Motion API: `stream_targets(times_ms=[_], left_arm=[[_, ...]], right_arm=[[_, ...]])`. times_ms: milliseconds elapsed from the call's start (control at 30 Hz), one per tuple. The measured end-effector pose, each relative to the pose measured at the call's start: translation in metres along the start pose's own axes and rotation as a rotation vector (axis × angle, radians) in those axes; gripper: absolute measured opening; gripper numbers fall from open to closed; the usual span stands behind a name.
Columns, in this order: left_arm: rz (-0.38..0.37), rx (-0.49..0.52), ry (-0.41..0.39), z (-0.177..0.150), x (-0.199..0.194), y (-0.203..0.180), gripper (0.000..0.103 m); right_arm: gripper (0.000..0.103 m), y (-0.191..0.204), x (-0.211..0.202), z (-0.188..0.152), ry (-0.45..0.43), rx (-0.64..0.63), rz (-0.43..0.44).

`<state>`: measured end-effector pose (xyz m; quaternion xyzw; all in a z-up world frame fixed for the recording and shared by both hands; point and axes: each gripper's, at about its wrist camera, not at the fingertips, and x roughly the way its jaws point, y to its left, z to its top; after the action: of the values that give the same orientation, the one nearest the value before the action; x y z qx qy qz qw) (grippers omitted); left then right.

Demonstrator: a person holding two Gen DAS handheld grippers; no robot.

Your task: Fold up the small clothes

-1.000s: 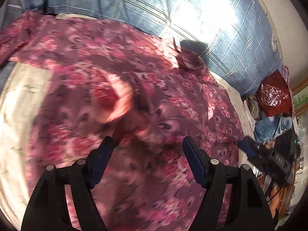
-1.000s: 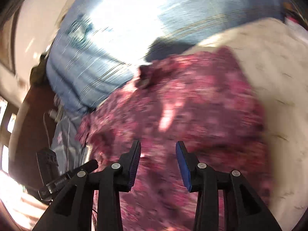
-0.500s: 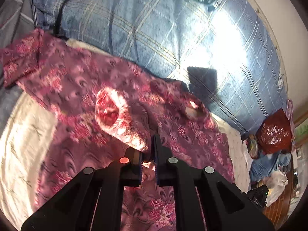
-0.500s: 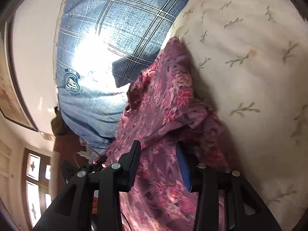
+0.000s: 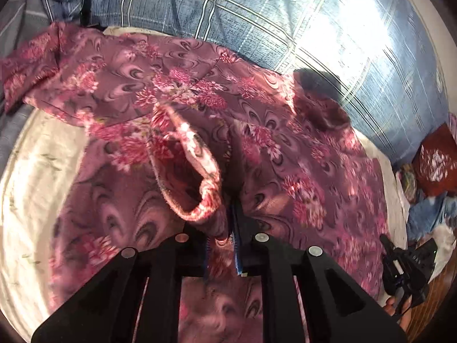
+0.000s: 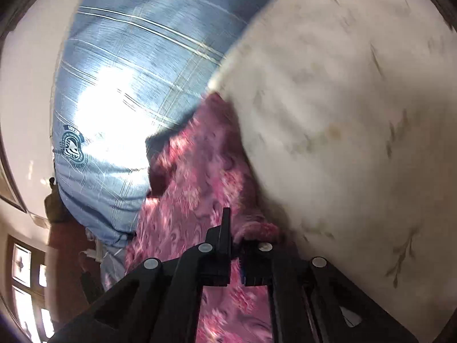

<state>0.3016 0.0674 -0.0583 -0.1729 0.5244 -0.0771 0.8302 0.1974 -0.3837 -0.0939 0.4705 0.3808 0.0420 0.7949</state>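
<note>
Now both the left tongs [image 5: 221, 245] and right tongs [image 6: 234, 245] are clamped nearly closed on the floral garment [image 5: 274, 154].

The left hand-held gripper [image 5: 221, 245] is clamped on a bunched fold of a pink-and-purple floral garment [image 5: 257, 148], beside its rolled neckline opening [image 5: 188, 171]. The garment spreads over a cream leaf-print bedsheet [image 5: 31, 177], its far edge reaching a blue plaid quilt [image 5: 257, 14]. At the right edge lie a shiny red bag [image 5: 435, 160], some blue cloth [image 5: 428, 214] and a black device [image 5: 405, 265].
</note>
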Motion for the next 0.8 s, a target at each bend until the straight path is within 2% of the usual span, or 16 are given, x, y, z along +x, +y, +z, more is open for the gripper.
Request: stream_targets(times_ms=[67,133,200,267,333,433,500,533,567,600,633,700,733,800], left_arm=[[-0.035,-0.013,-0.007,-0.007,-0.023,0.011,0.016],[-0.064,-0.025,-0.039,-0.012,-0.050,0.022,0.016],[-0.075,-0.026,-0.062,-0.007,-0.064,0.021,0.019],[-0.073,-0.006,-0.098,0.006,-0.070,0.012,0.036],[-0.027,0.014,-0.119,0.015,-0.062,-0.001,0.047],[0.019,0.033,-0.072,0.020,-0.028,-0.014,0.048],[0.057,0.031,-0.011,0.015,0.005,-0.012,0.047],[0.064,0.043,-0.007,0.013,0.014,-0.011,0.047],[0.078,0.087,-0.040,0.010,0.012,-0.015,0.047],[0.074,0.116,-0.034,0.011,0.009,-0.018,0.047],[0.038,0.124,-0.018,0.013,0.003,-0.016,0.047],[-0.037,0.094,-0.030,0.022,-0.014,-0.001,0.047],[-0.045,0.069,-0.052,0.030,-0.023,0.011,0.047],[-0.002,0.009,-0.105,0.049,-0.042,0.045,0.049]], right_arm=[[0.012,0.009,-0.016,-0.006,0.017,-0.053,-0.021],[0.013,0.027,-0.032,-0.013,0.019,-0.159,-0.040],[0.013,0.052,-0.039,-0.015,-0.023,-0.264,-0.033],[0.021,0.080,-0.032,-0.013,-0.047,-0.358,-0.032],[0.026,0.099,-0.015,-0.012,-0.067,-0.420,-0.051],[0.027,0.106,0.017,-0.011,-0.060,-0.474,-0.115],[0.027,0.099,0.050,-0.013,-0.015,-0.498,-0.193],[0.026,0.088,0.062,-0.017,0.024,-0.499,-0.243],[0.027,0.082,0.066,-0.022,0.003,-0.523,-0.234],[0.027,0.082,0.062,-0.032,-0.086,-0.599,-0.208],[0.031,0.082,0.063,-0.036,-0.073,-0.616,-0.212],[0.034,0.086,0.061,-0.036,-0.073,-0.621,-0.210],[0.036,0.086,0.061,-0.038,-0.073,-0.629,-0.210],[0.038,0.087,0.061,-0.038,-0.073,-0.632,-0.205]])
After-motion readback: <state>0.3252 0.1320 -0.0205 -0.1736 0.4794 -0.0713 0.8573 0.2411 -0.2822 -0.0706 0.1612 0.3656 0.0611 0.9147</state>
